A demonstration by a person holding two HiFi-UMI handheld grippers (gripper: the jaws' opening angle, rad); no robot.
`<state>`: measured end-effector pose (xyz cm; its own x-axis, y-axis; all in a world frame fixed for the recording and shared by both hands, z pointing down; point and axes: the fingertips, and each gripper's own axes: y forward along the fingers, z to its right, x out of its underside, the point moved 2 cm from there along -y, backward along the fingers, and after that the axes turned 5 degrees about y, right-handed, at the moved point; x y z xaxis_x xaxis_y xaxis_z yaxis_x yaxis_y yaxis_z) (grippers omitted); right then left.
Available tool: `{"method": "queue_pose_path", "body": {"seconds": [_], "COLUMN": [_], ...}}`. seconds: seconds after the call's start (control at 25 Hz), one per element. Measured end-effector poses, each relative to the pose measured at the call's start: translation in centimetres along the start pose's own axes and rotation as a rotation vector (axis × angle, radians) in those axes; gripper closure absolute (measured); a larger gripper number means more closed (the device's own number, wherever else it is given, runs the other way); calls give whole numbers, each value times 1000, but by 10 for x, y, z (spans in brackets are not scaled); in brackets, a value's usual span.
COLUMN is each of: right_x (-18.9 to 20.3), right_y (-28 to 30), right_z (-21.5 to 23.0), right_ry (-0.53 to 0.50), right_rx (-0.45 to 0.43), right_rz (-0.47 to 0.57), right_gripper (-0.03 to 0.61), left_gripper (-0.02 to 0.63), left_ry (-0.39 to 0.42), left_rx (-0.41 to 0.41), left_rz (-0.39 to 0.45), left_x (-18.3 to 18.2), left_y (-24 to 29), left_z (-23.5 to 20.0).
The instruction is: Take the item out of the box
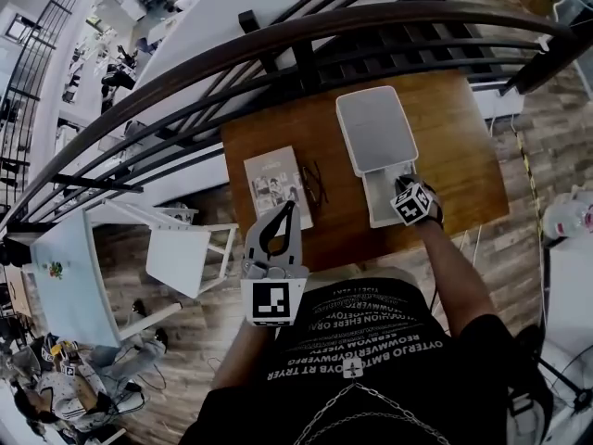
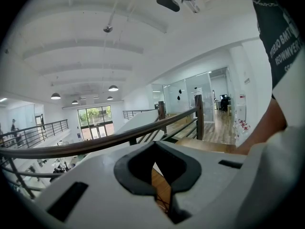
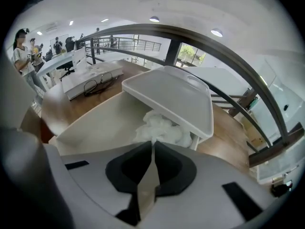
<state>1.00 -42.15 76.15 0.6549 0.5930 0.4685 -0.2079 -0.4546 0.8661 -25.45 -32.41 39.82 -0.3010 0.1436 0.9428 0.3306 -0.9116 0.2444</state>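
Note:
A white box (image 1: 381, 213) stands open on the wooden table (image 1: 454, 146), its lid (image 1: 375, 128) tipped back. In the right gripper view a crumpled white wad (image 3: 162, 128) lies in the box (image 3: 95, 128) under the raised lid (image 3: 171, 97). My right gripper (image 3: 153, 143) reaches into the box with its jaws shut, and the tips pinch a tuft of the wad. In the head view that gripper (image 1: 405, 191) sits over the box's near end. My left gripper (image 1: 289, 209) hangs shut and empty at the table's near edge, pointing out over the railing (image 2: 153, 146).
A booklet (image 1: 276, 185) and a pair of eyeglasses (image 1: 313, 184) lie on the table left of the box. A dark railing (image 1: 306, 40) runs along the table's far side. A white chair (image 1: 181, 248) stands to the left.

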Motion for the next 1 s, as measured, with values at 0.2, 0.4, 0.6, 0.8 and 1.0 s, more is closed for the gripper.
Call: {"method": "queue_pose_path", "body": {"seconds": [0.2, 0.4, 0.6, 0.8, 1.0], "right_x": [-3, 5, 10, 10, 8], "right_y": [-24, -48, -77, -112, -159], "right_z": [-13, -27, -33, -34, -29], "right_ry": [65, 95, 103, 105, 89], "right_rx": [-67, -103, -142, -147, -154], "right_rz": [66, 109, 186, 248, 330], "right_gripper": [575, 577, 577, 577, 577], "left_gripper": [607, 607, 609, 607, 609], "left_ry": [4, 4, 6, -18, -7], "left_rx": [20, 37, 46, 37, 29], "left_rz": [8, 13, 17, -1, 20], "left_x": [-5, -6, -9, -7, -21], "left_y": [-3, -6, -5, -10, -16], "left_z": [11, 28, 49, 69, 94]}}
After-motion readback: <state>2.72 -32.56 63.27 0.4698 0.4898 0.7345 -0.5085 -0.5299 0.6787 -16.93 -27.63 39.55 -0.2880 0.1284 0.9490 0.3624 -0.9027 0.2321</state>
